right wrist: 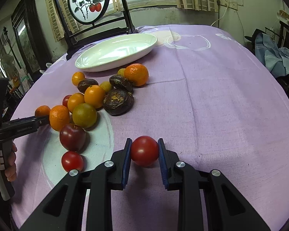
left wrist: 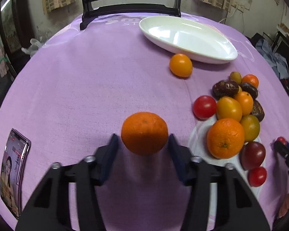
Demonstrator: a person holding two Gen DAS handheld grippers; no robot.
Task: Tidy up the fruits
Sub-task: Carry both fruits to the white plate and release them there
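Right hand-held gripper (right wrist: 144, 151), angled down, clamps tomato (right wrist: 144, 151).

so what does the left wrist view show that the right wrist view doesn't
Only the left wrist view shows the phone lying on the cloth, and the left gripper seen from behind, its pads at the sides of a mandarin.

Only the right wrist view shows the round painted screen whole, and the right gripper shut on a red tomato.

Both show the empty white dish, the fruit pile and the purple cloth.
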